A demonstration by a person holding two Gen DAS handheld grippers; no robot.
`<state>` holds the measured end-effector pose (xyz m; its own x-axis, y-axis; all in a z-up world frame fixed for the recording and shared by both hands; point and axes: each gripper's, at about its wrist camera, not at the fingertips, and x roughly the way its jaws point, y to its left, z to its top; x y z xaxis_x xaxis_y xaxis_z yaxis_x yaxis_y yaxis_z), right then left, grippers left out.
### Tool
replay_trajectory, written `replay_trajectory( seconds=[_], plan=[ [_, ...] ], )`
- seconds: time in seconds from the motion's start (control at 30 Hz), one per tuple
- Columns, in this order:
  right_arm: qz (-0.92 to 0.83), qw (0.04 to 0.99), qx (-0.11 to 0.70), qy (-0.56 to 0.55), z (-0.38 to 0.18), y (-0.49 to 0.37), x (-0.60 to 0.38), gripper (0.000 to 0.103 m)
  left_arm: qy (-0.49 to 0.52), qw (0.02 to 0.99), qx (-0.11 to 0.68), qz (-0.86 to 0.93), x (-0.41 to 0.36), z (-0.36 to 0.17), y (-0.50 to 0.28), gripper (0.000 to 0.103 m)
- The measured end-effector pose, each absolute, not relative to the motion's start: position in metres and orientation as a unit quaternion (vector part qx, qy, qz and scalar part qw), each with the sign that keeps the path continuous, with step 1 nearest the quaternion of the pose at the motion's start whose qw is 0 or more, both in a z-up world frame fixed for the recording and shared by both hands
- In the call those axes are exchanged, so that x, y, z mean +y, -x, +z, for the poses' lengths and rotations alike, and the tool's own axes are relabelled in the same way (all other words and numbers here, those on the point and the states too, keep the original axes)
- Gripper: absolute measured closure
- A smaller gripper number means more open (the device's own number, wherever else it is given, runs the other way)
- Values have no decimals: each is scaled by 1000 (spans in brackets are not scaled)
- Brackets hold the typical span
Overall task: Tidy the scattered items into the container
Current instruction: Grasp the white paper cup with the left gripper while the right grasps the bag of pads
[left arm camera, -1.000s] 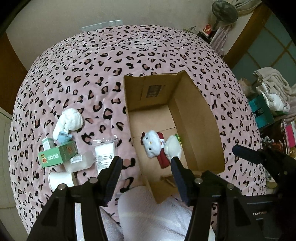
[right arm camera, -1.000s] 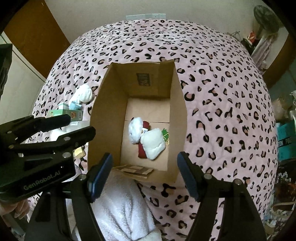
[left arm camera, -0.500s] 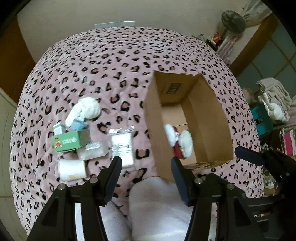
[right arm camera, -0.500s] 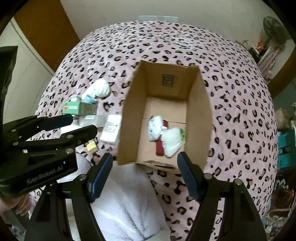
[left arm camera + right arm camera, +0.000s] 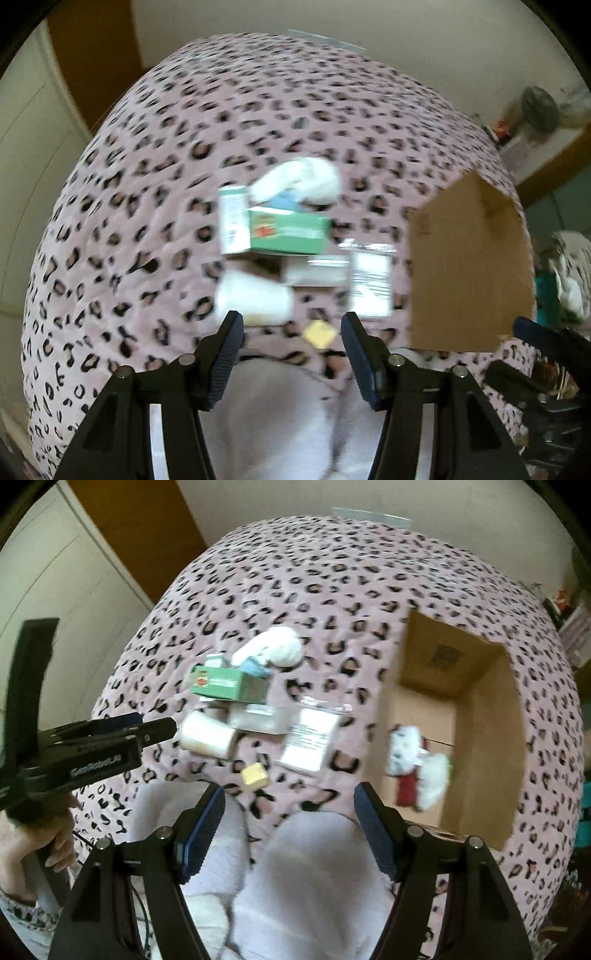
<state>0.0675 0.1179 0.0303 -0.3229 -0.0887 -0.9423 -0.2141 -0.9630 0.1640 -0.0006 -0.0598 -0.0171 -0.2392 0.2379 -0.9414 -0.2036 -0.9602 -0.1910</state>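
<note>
An open cardboard box (image 5: pixel 484 738) stands on the bed at right and holds a white and red plush toy (image 5: pixel 413 764); in the left wrist view only its outer wall (image 5: pixel 469 266) shows. Left of it lies a heap: a green carton (image 5: pixel 288 234) (image 5: pixel 229 685), a white plush (image 5: pixel 306 181) (image 5: pixel 273 650), a white roll (image 5: pixel 255 299) (image 5: pixel 207 734), a flat clear packet (image 5: pixel 371 284) (image 5: pixel 310 742) and a small yellow block (image 5: pixel 319 334) (image 5: pixel 255 775). My left gripper (image 5: pixel 291 350) is open and empty, just short of the roll and the yellow block. My right gripper (image 5: pixel 288 827) is open and empty.
The bed has a pink leopard-print cover (image 5: pixel 184 155). A pale fleece-clad lap (image 5: pixel 306 867) lies below both grippers. A wooden door and white cupboard (image 5: pixel 74 572) are at left. Clutter and a fan (image 5: pixel 539 107) stand at the right.
Both grippers have swung left, away from the box and toward the heap of loose items, which now sits in the middle of both views. Both stay open and empty.
</note>
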Motion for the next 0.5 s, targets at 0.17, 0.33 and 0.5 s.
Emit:
replay_trajectory(
  seconds=[0.17,0.33,0.5],
  plan=[
    [793,31,128,594,6,-39,101,30,617,126,-39,776,-99,-58,13,46],
    [774,38,116,621,-34,-16,94,30,636,138,-58,757,-109,-99,23,46],
    [758,30,55,649,-78,-1,98,30,644,157,-56,747,-104,-125,32,47]
  ],
)
